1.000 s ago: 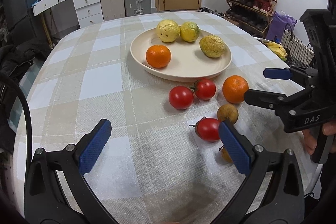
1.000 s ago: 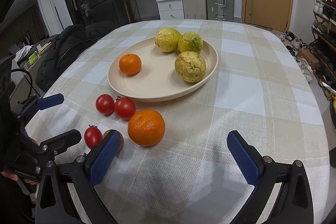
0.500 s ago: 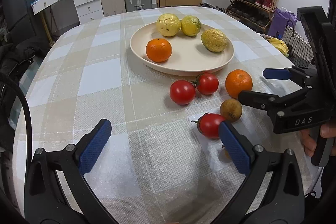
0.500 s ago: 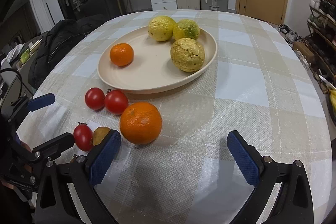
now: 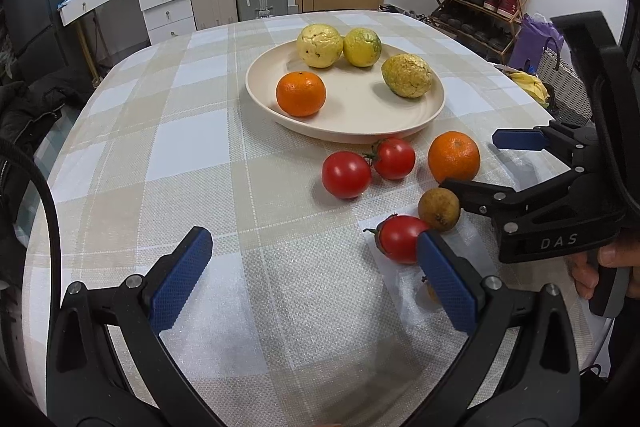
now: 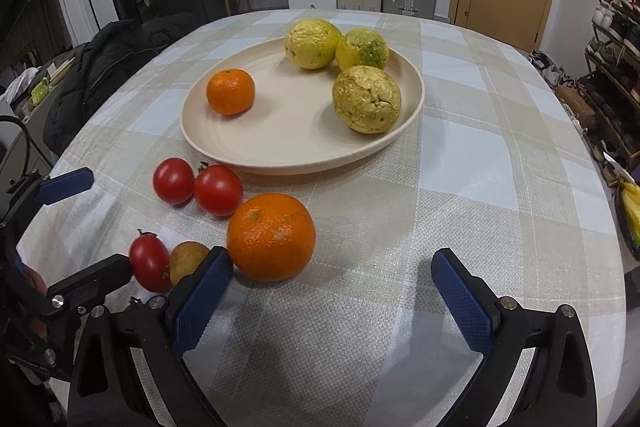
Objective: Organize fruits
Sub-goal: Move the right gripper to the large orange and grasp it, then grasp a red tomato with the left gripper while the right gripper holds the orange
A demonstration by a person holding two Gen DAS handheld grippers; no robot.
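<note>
Right gripper (image 6: pixel 332 293) low over the checked tablecloth (image 6: pixel 480 167), jaws spread wide and empty; its left pad sits just beside the loose orange (image 6: pixel 271 235), which lies off-centre toward that pad rather than squarely between the two — judged a line-up for a grab, needing a small shift leftward before closing. Left gripper (image 5: pixel 316 277) likewise wide apart and holding nothing, hovering over bare cloth, its right pad crossing in front of the nearest tomato (image 5: pixel 400 238). That tomato lies touching a small brownish fruit (image 5: pixel 439 208); another small yellowish piece shows partly behind the left gripper's pad, too hidden to name. Just beyond, two more tomatoes (image 6: pixel 218 189) lie side by side near the plate's front rim. The loose cluster is tight: closing on the orange risks nudging the brown fruit or the tomato pair, which would roll easily on cloth. Farther on, the cream plate (image 6: pixel 280 155) holds a smaller orange (image 6: pixel 231 92) on its left and three wrinkled yellow fruits (image 6: pixel 367 99) toward the back and right — the plate's near-centre is open, plenty of landing room. Table edge curves away right and left; free cloth to the right of the plate gives a clear path in.
</note>
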